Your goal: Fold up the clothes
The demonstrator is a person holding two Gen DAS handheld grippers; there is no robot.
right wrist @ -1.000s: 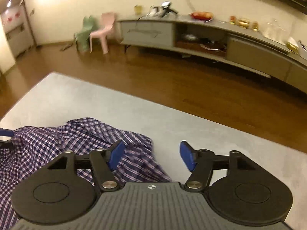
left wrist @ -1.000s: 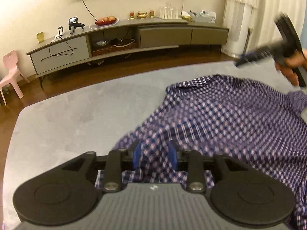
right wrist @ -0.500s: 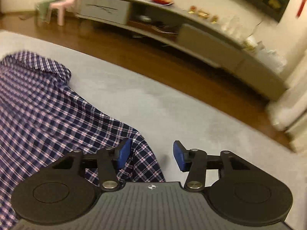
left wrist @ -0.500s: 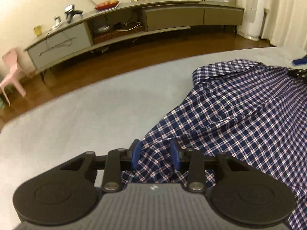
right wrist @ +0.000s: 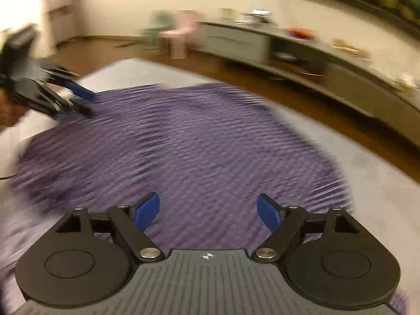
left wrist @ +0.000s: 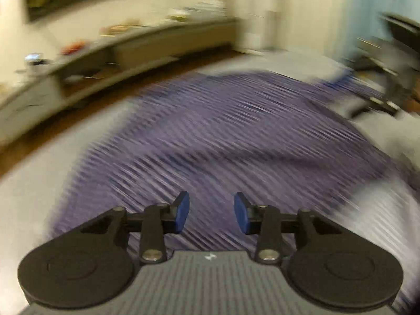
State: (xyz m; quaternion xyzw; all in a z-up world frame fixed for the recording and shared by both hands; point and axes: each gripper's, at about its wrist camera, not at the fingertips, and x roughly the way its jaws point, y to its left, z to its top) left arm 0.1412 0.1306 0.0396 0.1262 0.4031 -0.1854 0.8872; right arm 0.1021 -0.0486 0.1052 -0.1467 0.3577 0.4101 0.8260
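Both views are badly smeared with motion blur, so fine detail can't be made out. One garment is seen: a purple-blue checked shirt, spread out over a grey surface that looks like a bed or padded table. In the left wrist view the shirt fills the middle of the frame; in the right wrist view it is laid across the centre too.

Two grippers are counted. The left gripper is held over the near edge of the shirt with its two blue pads spread apart, nothing pinched between them. The right gripper is also held above the fabric, its two blue pads set even wider apart, nothing caught in them either. Whether the pads are touching the cloth can't be told through the blur.

Further back, one long low cabinet is seen along the wall, with one pink chair and one green chair beside it.
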